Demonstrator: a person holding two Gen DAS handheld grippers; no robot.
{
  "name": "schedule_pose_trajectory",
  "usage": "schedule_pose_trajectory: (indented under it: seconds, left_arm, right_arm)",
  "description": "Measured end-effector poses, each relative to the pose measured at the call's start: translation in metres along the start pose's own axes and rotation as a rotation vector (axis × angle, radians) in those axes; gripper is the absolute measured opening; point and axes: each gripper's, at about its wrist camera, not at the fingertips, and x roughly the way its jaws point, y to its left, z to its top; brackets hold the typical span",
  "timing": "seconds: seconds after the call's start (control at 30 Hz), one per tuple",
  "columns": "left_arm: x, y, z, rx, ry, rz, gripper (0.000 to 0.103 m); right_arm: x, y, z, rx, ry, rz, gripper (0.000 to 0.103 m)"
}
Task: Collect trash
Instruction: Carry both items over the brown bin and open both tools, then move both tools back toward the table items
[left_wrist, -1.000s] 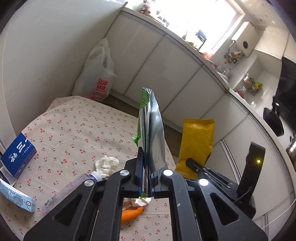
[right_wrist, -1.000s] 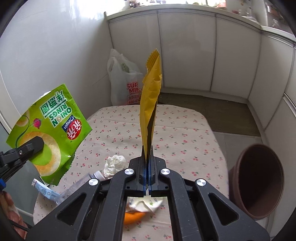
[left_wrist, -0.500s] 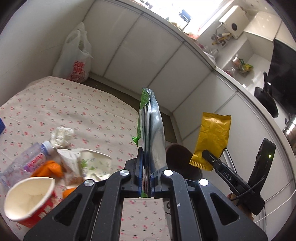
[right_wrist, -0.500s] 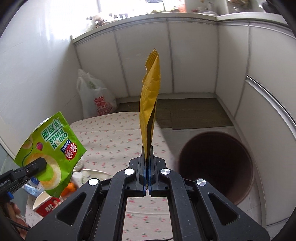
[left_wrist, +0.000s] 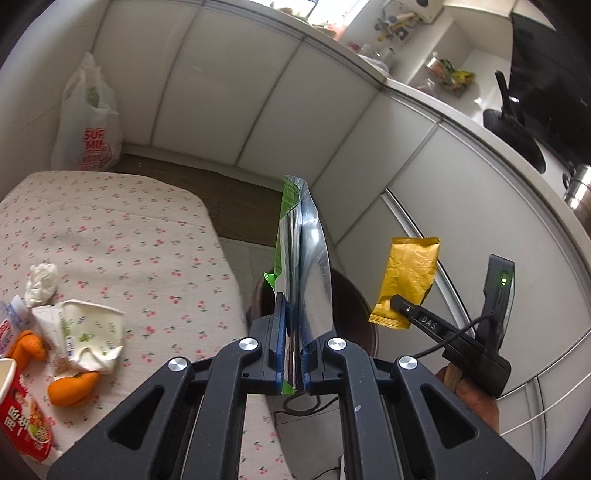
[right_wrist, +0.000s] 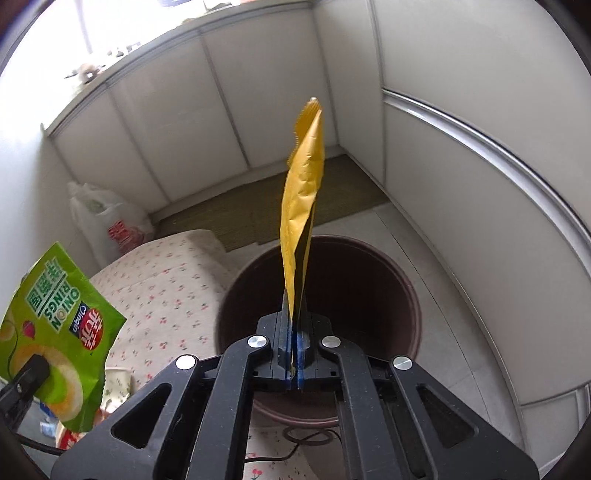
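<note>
Right wrist view: yellow wrapper (right_wrist: 301, 206) clamped upright in right tool (right_wrist: 294, 354).

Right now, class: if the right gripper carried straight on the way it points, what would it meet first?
Probably the brown bin: the right gripper, clamping the yellow wrapper, points into its open mouth, though depth is uncertain.

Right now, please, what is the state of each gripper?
Left gripper: closed on the green onion rings bag.
Right gripper: closed on the yellow wrapper, above the brown bin.
</note>
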Motion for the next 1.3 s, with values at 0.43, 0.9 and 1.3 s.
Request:
schedule_pose_trajectory:
  seconds: [0.43,0.9,1.3]
  left_arm:
    - [0.095,-0.045,0.006,0.021,0.130,-0.012,0.008]
    - [0.107,-0.038,0.003,-0.022,0.136,0.020,0.036]
    - [0.060,0.003,-0.011,-0.058,0.087,0.098,0.037]
  right_arm:
    - [0.010,-0.070,0.011,0.215,0.021,-0.095,0.077]
    - [-0.008,-0.062,0.001,0.109,0.013,-0.075,0.086]
    - [-0.007,-0.005,-0.011,-0.031,0.017,-0.052,0.090]
